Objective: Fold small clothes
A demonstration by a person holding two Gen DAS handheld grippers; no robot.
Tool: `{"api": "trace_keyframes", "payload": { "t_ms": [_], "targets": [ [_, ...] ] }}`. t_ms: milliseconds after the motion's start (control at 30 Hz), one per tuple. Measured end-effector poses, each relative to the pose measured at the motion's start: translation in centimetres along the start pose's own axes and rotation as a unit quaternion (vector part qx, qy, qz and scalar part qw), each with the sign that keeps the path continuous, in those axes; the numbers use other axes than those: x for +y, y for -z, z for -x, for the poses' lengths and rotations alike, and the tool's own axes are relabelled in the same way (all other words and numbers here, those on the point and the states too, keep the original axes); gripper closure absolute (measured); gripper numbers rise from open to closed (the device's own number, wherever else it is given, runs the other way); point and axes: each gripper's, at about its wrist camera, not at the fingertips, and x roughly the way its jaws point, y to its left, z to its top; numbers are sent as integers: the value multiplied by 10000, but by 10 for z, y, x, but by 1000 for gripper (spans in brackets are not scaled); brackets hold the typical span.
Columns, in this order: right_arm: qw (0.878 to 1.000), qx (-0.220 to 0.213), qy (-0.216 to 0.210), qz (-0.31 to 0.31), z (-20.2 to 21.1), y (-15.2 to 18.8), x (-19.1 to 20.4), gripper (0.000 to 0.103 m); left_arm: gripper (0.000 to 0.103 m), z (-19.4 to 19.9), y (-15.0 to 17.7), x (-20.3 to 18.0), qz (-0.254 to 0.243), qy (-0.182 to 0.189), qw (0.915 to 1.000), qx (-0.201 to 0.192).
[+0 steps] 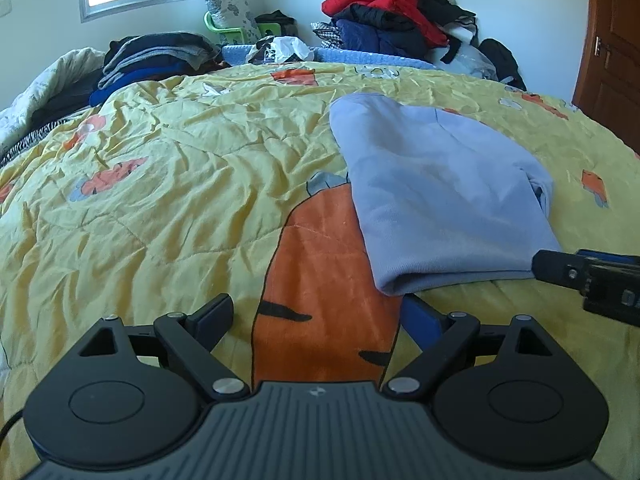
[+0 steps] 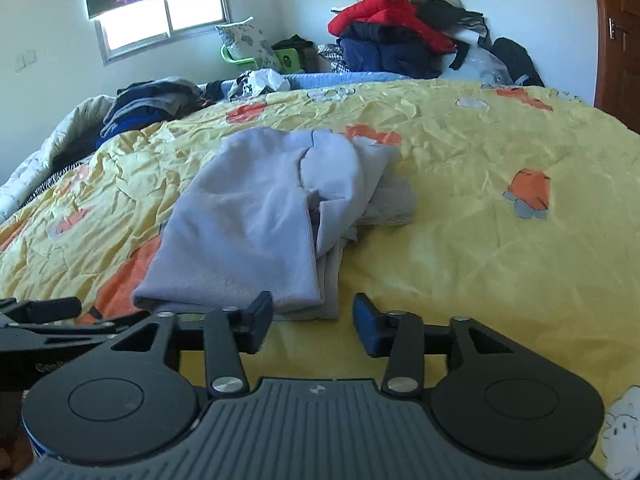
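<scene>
A folded lilac garment (image 2: 248, 224) lies mid-frame on the yellow quilt (image 2: 460, 240); clothes pile (image 2: 396, 36) at the top. Left gripper (image 1: 320, 312) and right gripper (image 2: 314, 316) both gape, empty.

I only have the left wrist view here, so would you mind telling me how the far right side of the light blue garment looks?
Observer: From the right wrist view, the light blue garment is bunched and rumpled along its right side, with loose layers spilling onto the yellow quilt.
Operator: Thank you. Is the right gripper holding any of it?
Observer: No. The right gripper is open, with only quilt between its fingers; the garment's near hem lies just beyond its left finger.
Operator: And is my left gripper visible from there?
Observer: Only part of it, at the left edge, near the garment's near left corner.
</scene>
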Motion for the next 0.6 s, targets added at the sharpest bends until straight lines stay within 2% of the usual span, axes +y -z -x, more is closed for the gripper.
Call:
{"api": "trace_keyframes", "payload": {
  "t_ms": [267, 600],
  "targets": [
    [9996, -30, 98, 276, 21, 18, 14, 19, 7, 6, 8, 1, 99, 52, 9999, 3],
    [9991, 101, 243, 329, 29, 35, 24, 12, 7, 16, 16, 6, 192, 134, 9997, -56]
  ]
}}
